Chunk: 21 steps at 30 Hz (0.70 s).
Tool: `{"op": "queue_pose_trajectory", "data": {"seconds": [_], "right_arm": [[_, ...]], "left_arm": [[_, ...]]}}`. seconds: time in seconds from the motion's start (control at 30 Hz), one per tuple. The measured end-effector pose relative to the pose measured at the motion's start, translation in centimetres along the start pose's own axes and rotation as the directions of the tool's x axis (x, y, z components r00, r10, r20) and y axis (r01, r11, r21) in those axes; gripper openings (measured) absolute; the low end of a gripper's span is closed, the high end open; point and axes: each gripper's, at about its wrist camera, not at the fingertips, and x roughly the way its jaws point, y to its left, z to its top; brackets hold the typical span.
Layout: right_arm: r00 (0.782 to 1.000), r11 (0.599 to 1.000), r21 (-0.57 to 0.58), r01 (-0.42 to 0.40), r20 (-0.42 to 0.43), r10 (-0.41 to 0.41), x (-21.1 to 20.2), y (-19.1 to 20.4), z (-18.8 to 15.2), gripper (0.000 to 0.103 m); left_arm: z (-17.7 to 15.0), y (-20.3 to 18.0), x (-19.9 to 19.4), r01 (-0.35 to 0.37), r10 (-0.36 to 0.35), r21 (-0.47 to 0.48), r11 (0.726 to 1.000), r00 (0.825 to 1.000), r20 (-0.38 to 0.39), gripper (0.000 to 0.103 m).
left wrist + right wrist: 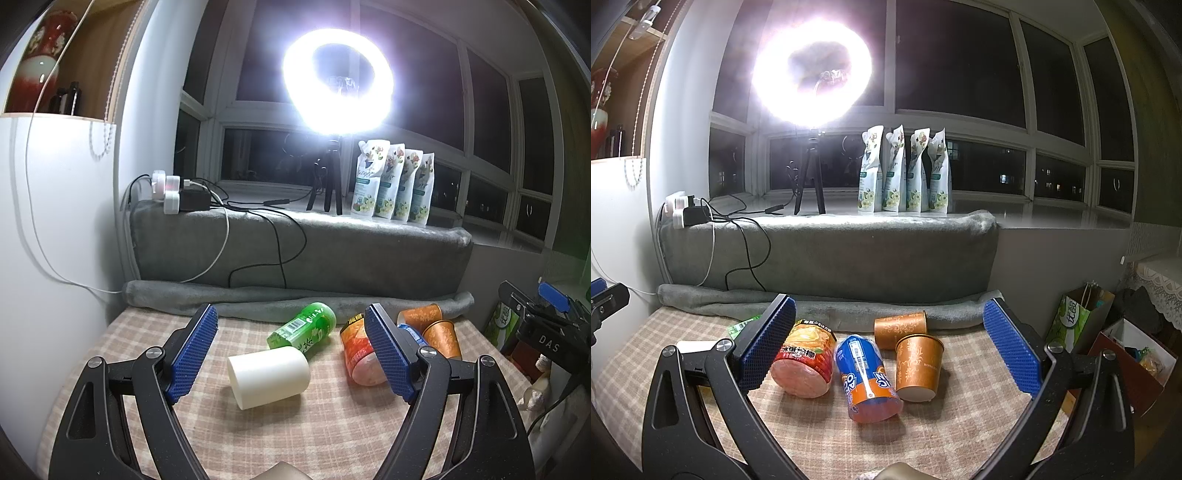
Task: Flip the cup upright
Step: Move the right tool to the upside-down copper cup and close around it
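Here the white cup (269, 376) lies on its side on the checked tablecloth (321, 435), between the wide-spread fingers of the left gripper (291, 354), with the green bottle (303, 328) just behind it. Being round and smooth, it could roll from a one-sided touch into that bottle. The right gripper (890, 350), equally wide and empty, straddles the red-orange bottle (805, 360), blue bottle (866, 376) and two toppled orange paper cups (918, 367), so a careless closure there risks scattering them.
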Motion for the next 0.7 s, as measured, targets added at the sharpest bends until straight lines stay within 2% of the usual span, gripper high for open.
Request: {"op": "queue_pose_trajectory", "data": {"seconds": [0.17, 0.27, 0.37, 0.53, 0.7], "right_arm": [[0.999, 1.0, 0.012, -0.016, -0.029, 0.016, 0.7, -0.2, -0.3, 0.103], [0.995, 0.998, 0.045, -0.035, -0.089, 0.039, 2.1, -1.2, -0.7, 0.103], [0.982, 0.993, 0.1, -0.061, -0.174, 0.077, 4.3, -2.7, -1.3, 0.103], [0.936, 0.98, 0.172, -0.1, -0.319, 0.152, 8.2, -4.7, -2.6, 0.103], [0.872, 0.965, 0.232, -0.121, -0.441, 0.215, 12.1, -6.0, -4.4, 0.103]], "left_arm": [[-0.2, 0.0, 0.0, -0.001, 0.001, 0.001, 1.0, 1.0, -0.006, 0.082], [-0.5, 0.1, 0.1, -0.002, 0.002, 0.0, 1.0, 1.0, -0.015, 0.082], [-0.8, 0.4, 0.3, -0.001, 0.001, -0.003, 1.0, 0.999, -0.035, 0.082], [-1.3, 1.1, 0.6, 0.0, -0.002, -0.014, 1.0, 0.997, -0.08, 0.082], [-2.2, 1.8, 0.9, -0.001, -0.002, -0.029, 1.0, 0.992, -0.127, 0.082]]}}
